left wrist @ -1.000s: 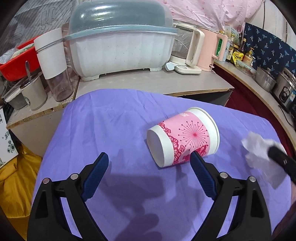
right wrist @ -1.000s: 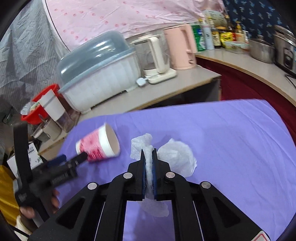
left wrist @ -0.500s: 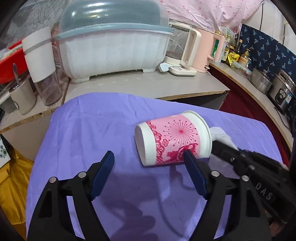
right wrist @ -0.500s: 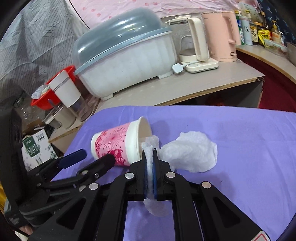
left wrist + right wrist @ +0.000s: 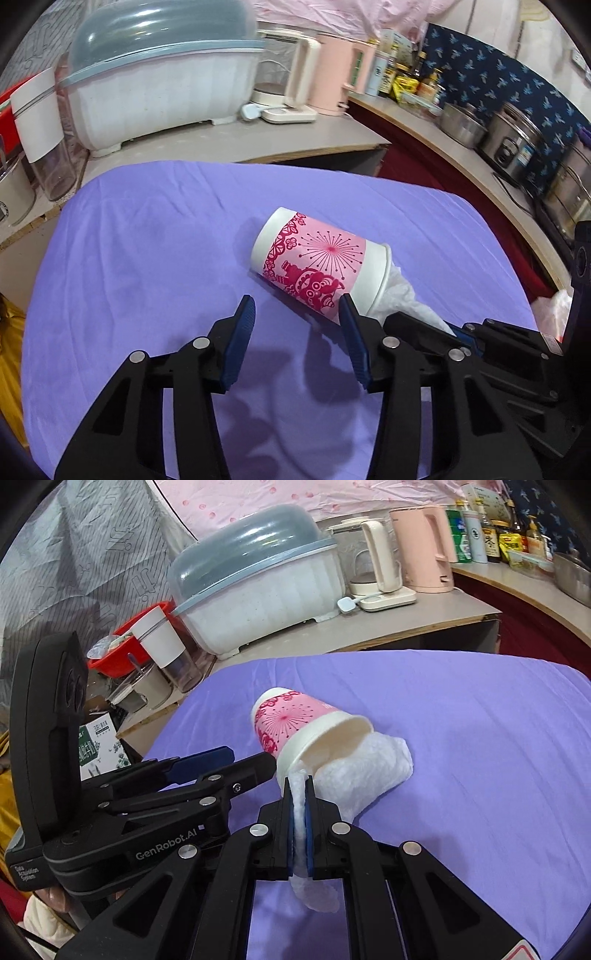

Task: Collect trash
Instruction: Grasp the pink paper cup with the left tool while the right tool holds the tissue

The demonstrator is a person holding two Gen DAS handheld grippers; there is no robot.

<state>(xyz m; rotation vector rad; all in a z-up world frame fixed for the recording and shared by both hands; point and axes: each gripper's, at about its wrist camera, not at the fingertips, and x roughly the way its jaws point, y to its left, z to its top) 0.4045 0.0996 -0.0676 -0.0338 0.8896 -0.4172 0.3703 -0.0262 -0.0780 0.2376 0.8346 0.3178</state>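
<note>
Cup point(image 5: 317, 262) lies on its side mid-cloth point(image 5: 147, 240). Tissue point(image 5: 354, 771), clamped in right gripper point(image 5: 300, 794), is fed at cup's mouth. Left gripper point(image 5: 297, 314), closing, empty, should be steadied on cup.

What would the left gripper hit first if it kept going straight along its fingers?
Probably the paper cup lying on its side: the left gripper is closing with nothing yet between its fingers, its right finger near the rim. Depth is unclear.

The cup point(image 5: 321, 264) lies on its side on the cloth point(image 5: 147, 258), tissue point(image 5: 362, 771) at its mouth.
</note>
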